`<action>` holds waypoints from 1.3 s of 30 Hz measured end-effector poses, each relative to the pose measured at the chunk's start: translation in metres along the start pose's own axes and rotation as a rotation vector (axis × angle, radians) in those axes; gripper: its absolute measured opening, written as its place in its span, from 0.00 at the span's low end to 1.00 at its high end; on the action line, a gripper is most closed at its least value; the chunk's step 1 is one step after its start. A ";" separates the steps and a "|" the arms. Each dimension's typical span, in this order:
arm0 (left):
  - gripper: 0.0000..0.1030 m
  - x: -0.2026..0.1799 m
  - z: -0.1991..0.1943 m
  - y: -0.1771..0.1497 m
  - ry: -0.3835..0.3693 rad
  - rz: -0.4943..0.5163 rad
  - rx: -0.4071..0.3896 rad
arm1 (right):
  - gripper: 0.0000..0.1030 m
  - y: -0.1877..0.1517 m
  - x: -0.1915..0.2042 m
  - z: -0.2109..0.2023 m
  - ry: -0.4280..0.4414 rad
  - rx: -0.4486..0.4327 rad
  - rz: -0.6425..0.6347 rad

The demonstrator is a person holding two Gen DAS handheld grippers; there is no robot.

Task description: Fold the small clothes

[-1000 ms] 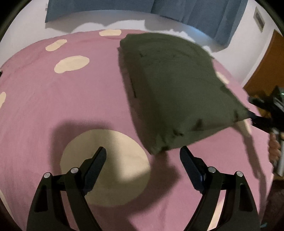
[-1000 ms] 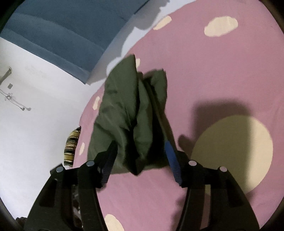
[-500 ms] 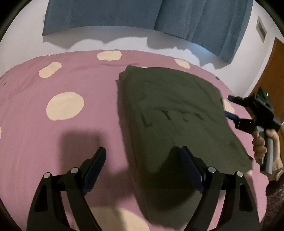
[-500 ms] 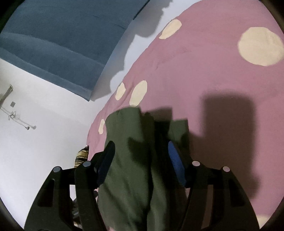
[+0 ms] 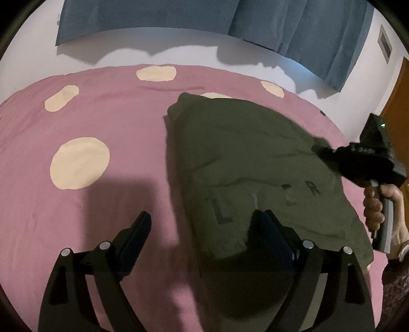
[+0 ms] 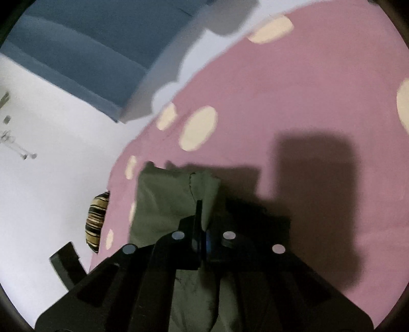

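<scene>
An olive green garment (image 5: 242, 153) with dark letters lies flat on the pink bed cover (image 5: 102, 115). My left gripper (image 5: 204, 215) hovers over its near left edge with its jaws opening. The right finger (image 5: 271, 229) is above the cloth, the left one above the cover, and neither grips anything. My right gripper (image 5: 319, 150), held by a hand (image 5: 375, 204), sits at the garment's right edge. In the right wrist view this gripper (image 6: 200, 204) is shut, pinching a raised fold of the garment (image 6: 163, 199).
The cover (image 6: 294, 89) is pink with cream dots. A blue curtain (image 5: 179, 23) hangs on the white wall behind the bed. A brown door (image 5: 398, 97) stands at the far right. A striped object (image 6: 95, 224) lies beside the bed.
The garment, lifted off the bed a second ago, now lies flat. My right gripper went from open over the cloth to shut on its edge. My left gripper moved over the garment's left side.
</scene>
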State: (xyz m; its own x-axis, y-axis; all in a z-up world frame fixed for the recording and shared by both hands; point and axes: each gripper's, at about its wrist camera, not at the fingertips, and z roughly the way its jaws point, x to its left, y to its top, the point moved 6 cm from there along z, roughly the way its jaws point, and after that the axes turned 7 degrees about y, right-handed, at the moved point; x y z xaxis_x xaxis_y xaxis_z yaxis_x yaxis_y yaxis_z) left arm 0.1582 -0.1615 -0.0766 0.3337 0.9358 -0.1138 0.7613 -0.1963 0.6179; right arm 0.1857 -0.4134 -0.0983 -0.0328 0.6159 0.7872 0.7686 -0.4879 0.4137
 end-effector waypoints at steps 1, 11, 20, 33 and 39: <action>0.85 -0.001 0.001 0.000 0.004 0.009 -0.002 | 0.01 -0.001 -0.005 0.002 0.001 0.002 0.014; 0.86 -0.001 0.014 -0.001 -0.022 0.009 0.013 | 0.03 -0.013 -0.052 0.013 0.026 -0.011 0.141; 0.87 -0.001 0.018 0.000 -0.024 -0.007 0.022 | 0.05 -0.009 -0.048 0.008 0.025 -0.045 0.159; 0.88 0.003 0.019 0.001 -0.036 -0.018 0.038 | 0.60 -0.026 -0.051 -0.063 0.016 -0.203 0.192; 0.86 0.018 -0.002 0.003 -0.185 -0.085 0.031 | 0.68 -0.040 -0.058 -0.091 0.029 -0.207 0.189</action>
State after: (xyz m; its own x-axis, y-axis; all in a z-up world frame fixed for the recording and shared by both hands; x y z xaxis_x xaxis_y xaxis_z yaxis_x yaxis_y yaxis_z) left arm 0.1654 -0.1450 -0.0754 0.3617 0.8802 -0.3073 0.8069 -0.1304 0.5762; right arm 0.0986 -0.4859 -0.1186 0.0781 0.4855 0.8707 0.6158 -0.7104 0.3409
